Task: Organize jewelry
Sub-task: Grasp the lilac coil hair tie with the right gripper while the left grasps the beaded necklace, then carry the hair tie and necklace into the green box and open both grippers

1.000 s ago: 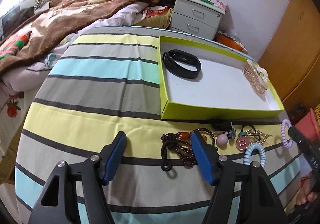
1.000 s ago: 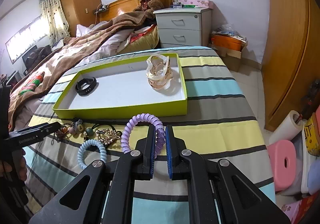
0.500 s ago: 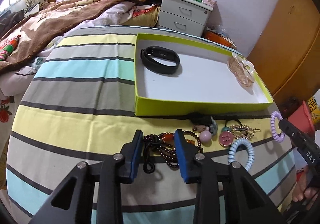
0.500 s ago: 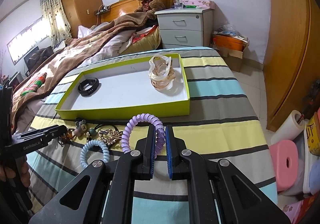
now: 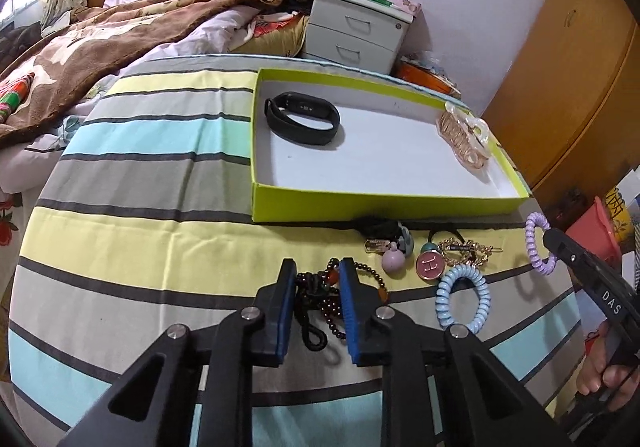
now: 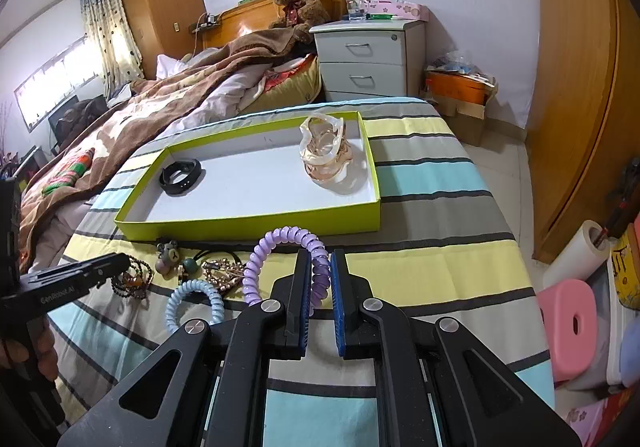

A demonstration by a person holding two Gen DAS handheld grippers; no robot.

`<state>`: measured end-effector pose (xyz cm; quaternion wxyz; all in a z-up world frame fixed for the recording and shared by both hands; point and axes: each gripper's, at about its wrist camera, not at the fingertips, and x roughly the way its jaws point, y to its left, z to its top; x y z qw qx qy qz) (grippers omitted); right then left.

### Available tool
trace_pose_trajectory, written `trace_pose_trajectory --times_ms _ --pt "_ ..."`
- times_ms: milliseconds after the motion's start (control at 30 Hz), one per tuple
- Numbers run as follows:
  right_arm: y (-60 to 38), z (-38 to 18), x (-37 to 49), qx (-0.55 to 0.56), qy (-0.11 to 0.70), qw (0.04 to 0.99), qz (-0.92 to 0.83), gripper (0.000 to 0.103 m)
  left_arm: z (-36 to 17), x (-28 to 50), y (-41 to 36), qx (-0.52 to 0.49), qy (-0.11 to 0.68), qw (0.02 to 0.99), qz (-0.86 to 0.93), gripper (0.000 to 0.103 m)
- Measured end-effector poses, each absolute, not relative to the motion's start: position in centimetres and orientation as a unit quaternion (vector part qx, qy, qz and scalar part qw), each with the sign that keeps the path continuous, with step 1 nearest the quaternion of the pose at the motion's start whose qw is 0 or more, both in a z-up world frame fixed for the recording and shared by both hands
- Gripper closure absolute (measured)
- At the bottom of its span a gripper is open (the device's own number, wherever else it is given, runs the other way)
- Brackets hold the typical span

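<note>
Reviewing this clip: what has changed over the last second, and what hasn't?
The left gripper came forward over the dark bead bracelet, and its jaws are closing around it. The right gripper stays shut on the purple spiral hair tie. The green tray and everything else are unmoved.

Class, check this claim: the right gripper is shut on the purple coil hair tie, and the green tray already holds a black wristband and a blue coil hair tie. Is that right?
Not quite. The right gripper does hold the purple coil hair tie, but the green tray holds the black wristband and a clear amber hair claw. The right wrist view shows the blue coil hair tie lying on the striped cloth.
</note>
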<state>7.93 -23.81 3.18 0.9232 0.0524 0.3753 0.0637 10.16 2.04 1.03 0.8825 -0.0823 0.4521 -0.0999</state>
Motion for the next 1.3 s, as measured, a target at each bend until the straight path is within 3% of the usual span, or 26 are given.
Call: trace_pose_trajectory --times_ms 800,1300 --pt "-22.7 6.8 7.6 0.045 0.339 0.937 0.078 0.093 6.1 9.4 3.0 -0.091 0.403 0.904 -0.106 0.081" --pt "-19.9 8.9 12.7 0.014 0.338 0.936 0.099 0.093 9.3 12.9 3.0 -0.093 0.378 0.914 -0.115 0.081"
